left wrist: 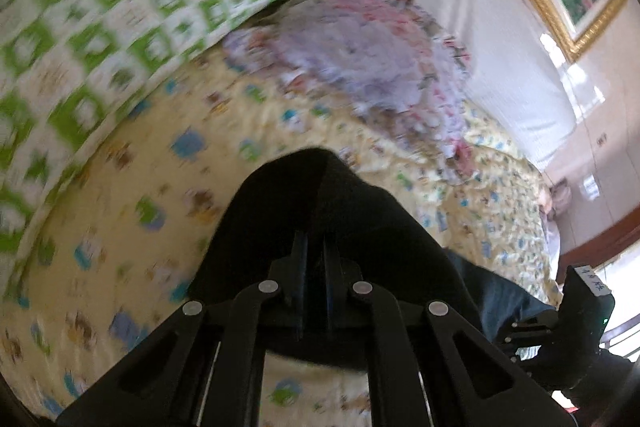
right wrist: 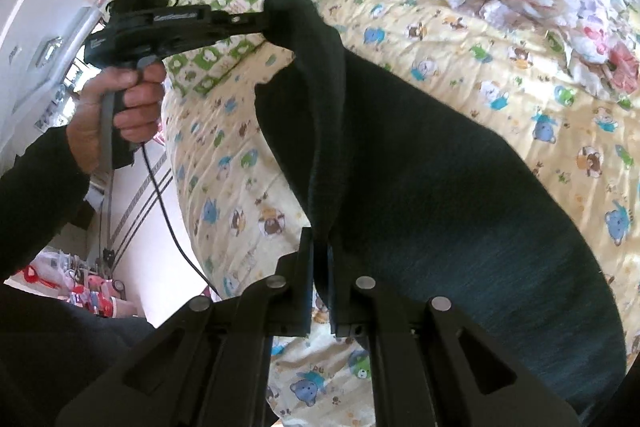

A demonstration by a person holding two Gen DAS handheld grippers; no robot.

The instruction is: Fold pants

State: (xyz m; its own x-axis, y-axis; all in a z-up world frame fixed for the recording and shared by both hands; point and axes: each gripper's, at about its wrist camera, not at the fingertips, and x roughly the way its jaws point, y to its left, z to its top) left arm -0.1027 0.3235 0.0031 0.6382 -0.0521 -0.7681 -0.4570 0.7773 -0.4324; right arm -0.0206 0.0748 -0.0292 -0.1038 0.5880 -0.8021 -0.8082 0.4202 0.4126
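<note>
Both tools [right wrist: 319, 259] clamped on dark pants [right wrist: 440, 187]

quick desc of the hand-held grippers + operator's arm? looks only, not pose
Both hand-held grippers are matte black. The right hand-held gripper and left hand-held gripper show flat parallel fingers on linkage bars with round silver pivot pins. From the right wrist view, the left unit has a boxy top module, white lettering too small to read, a grey grip and a thin black cable. The bare hand emerges from a dark sleeve.

Bright daylight, glare on wall [left wrist: 576, 83] at right in left wrist view. Left view motion-blurred, esp. green quilt [left wrist: 92, 27]; right view sharper. Fisheye warp, dark vignette at corners.
</note>
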